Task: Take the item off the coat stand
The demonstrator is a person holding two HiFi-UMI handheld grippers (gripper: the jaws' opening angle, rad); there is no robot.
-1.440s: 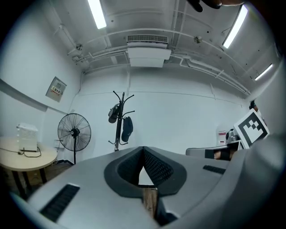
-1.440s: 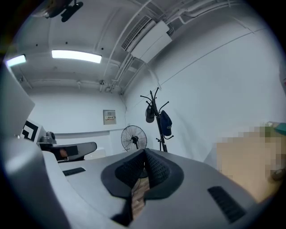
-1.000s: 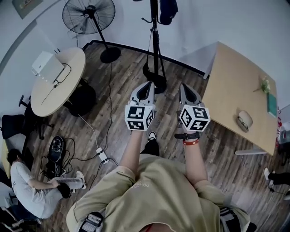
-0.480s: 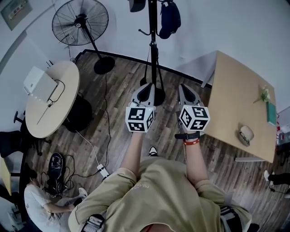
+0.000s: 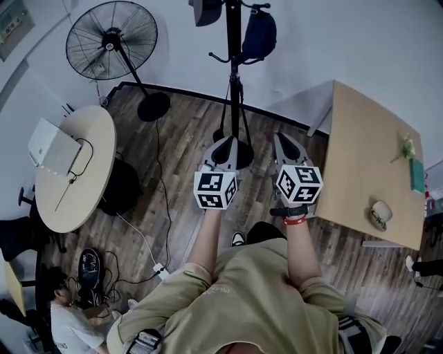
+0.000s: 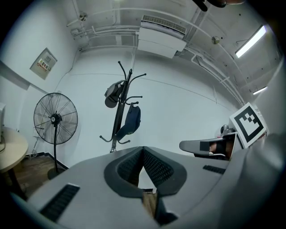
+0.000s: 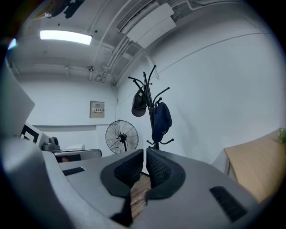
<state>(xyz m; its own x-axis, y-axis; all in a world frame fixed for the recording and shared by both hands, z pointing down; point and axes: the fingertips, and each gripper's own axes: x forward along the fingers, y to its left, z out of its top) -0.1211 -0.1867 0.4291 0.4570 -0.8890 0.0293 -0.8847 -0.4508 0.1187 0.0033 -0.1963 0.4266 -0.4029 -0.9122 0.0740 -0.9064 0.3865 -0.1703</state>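
A black coat stand (image 5: 234, 69) rises by the white wall ahead. A navy bag (image 5: 259, 34) hangs on its right side and a dark hat (image 5: 205, 10) on its left. Both grippers are held side by side, short of the stand and pointing at it. My left gripper (image 5: 225, 144) is shut and empty; its own view shows the stand (image 6: 120, 116), the bag (image 6: 132, 120) and the hat (image 6: 114, 93) well beyond its jaw tips (image 6: 143, 150). My right gripper (image 5: 284, 140) is just opening, a thin slit between its jaws (image 7: 145, 152) with nothing in it; the bag (image 7: 161, 118) hangs far ahead.
A standing fan (image 5: 111, 41) is left of the stand. A round table (image 5: 73, 169) with a white device is at the left, a wooden desk (image 5: 367, 159) at the right. Cables and a power strip (image 5: 160, 269) lie on the wood floor. A person (image 5: 66, 325) sits at bottom left.
The view has advanced toward the coat stand, so the bag and hat now show more fully at the top. Both grippers stay side by side in front of the body.
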